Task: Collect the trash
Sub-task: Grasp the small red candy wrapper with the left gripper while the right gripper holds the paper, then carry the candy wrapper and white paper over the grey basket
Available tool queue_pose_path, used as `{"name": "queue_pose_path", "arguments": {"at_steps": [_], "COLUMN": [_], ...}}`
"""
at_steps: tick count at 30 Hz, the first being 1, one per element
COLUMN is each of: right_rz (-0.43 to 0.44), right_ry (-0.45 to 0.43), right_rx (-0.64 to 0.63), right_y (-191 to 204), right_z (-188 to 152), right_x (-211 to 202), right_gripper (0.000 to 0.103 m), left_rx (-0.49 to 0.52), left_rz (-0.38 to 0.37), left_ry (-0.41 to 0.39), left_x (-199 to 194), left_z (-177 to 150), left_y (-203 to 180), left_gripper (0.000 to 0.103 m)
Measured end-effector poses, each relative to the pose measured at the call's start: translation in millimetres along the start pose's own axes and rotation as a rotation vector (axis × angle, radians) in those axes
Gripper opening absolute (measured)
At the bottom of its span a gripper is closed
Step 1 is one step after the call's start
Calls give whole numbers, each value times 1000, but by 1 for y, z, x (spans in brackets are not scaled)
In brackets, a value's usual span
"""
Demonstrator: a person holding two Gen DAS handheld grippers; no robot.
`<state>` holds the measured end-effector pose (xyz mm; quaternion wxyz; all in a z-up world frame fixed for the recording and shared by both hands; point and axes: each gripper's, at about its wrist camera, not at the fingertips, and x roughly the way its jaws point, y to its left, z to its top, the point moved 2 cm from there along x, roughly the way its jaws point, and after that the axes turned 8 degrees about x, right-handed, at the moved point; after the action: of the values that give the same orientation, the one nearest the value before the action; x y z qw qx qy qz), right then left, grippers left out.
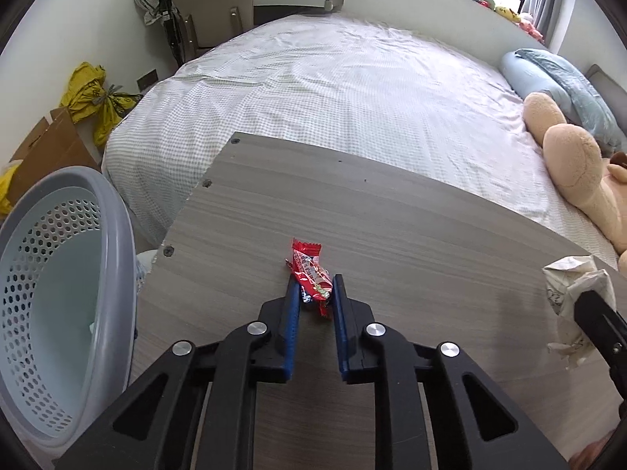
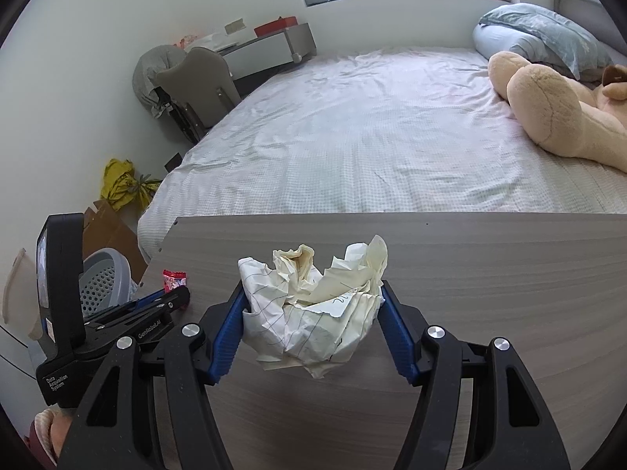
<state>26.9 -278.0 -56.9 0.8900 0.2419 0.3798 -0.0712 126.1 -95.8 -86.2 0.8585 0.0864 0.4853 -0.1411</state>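
A red candy wrapper point(image 1: 311, 274) lies on the grey wooden table point(image 1: 411, 215). My left gripper point(image 1: 315, 284) is shut on its near end, both blue pads touching it. The wrapper also shows small in the right wrist view point(image 2: 174, 279). A crumpled ball of lined paper point(image 2: 313, 309) sits on the table between the pads of my right gripper point(image 2: 311, 293), which press on both its sides. The paper also shows at the right edge of the left wrist view point(image 1: 576, 297). A grey perforated bin point(image 1: 58, 301) stands off the table's left edge.
A bed with a checked sheet point(image 1: 333, 90) lies beyond the table, with a large plush bear point(image 2: 548, 109) and blue pillows point(image 2: 540, 39). A chair point(image 1: 211, 4), cardboard point(image 1: 47, 149) and yellow bags point(image 1: 94, 98) stand at the left wall.
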Motion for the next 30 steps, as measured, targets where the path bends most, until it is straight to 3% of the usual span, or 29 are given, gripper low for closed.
{"name": "queue_pose_path", "arguments": {"at_steps": [10,16,24,30], "right_rz": [5,22,96,177], "right_ry": [4,2,34,55], "right_rx": [-13,-53,-145,-260], "right_y": [7,32,98,167], "right_z": [-3,-10,-23,-38], "right_x": [-3,-11,-10,-4], "right_gripper": [62,62,62,62], "left_rx": [18,13,-32,-101], "left_rz": [0,29,85,142], "left_ry": [-43,-98,-155,-134], "left_x": [-31,-63,-104,-112], "left_z": [-9,-17,-36,-58], "left_y": [9,29,90,151], "left_gripper": [14,14,14,14]}}
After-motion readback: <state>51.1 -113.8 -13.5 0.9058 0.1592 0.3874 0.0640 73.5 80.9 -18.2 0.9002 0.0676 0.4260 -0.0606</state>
